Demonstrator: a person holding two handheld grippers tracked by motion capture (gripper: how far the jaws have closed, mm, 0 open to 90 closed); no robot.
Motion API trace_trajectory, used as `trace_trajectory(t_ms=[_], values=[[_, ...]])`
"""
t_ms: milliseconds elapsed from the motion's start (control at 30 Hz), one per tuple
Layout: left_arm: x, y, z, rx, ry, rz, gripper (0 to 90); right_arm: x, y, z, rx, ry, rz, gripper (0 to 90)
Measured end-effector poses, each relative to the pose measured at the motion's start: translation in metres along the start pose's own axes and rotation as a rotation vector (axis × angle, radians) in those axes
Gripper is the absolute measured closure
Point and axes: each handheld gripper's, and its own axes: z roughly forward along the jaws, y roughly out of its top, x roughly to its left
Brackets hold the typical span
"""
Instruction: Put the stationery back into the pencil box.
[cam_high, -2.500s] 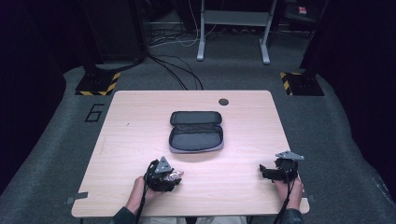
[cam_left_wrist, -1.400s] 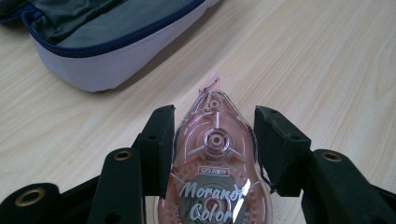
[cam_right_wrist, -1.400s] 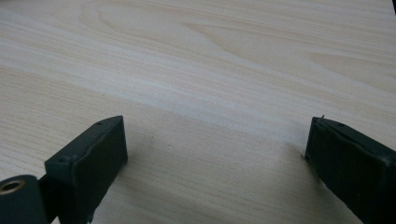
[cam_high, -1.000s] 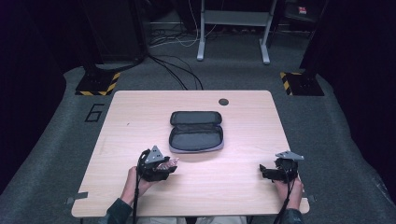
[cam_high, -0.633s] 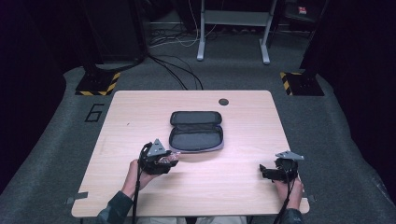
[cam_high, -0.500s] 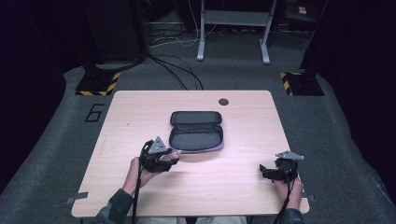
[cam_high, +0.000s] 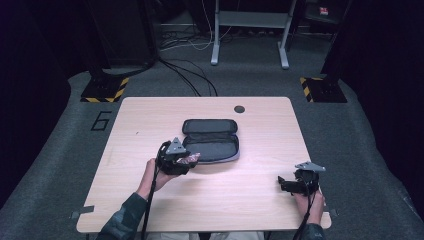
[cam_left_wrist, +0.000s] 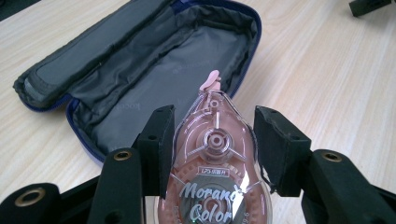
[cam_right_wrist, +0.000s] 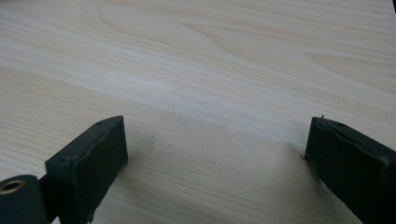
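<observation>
A dark zip case (cam_high: 210, 139) lies open in the middle of the wooden table (cam_high: 260, 200); its black lining (cam_left_wrist: 163, 70) faces up. My left gripper (cam_high: 192, 159) is at the case's near left edge, shut on a pink clear correction tape dispenser (cam_left_wrist: 212, 163) marked "Morano Color". The dispenser's tip points over the case's open half. My right gripper (cam_high: 281, 183) rests low near the table's front right, open, with bare wood between its jaws (cam_right_wrist: 215, 149).
A small dark round grommet (cam_high: 239, 108) sits in the table near its far edge. Beyond the table are floor cables (cam_high: 192, 75), a metal stand (cam_high: 250, 30) and hazard-striped bases (cam_high: 105, 90).
My left gripper has moved forward and right, from the near left of the table to the case's edge, carrying the tape dispenser. The right gripper has stayed put.
</observation>
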Motion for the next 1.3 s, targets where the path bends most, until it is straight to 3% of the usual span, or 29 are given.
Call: trace_trajectory(t_ms=[833,1000,1100,1300], values=[[0.023,0.027,0.027,0.026,-0.002,0.011,50.0,0.0,0.0,0.0,0.0,0.0,-0.001,5.3],[0.025,0.031,0.033,0.013,-0.001,0.004,50.0,0.0,0.0,0.0,0.0,0.0,0.0,5.3],[0.027,0.034,0.036,0.022,0.0,0.021,49.9,0.0,0.0,0.0,0.0,-0.001,0.0,5.3],[0.029,0.039,0.042,0.02,-0.009,0.0,50.0,0.0,0.0,0.0,0.0,-0.001,0.0,5.3]])
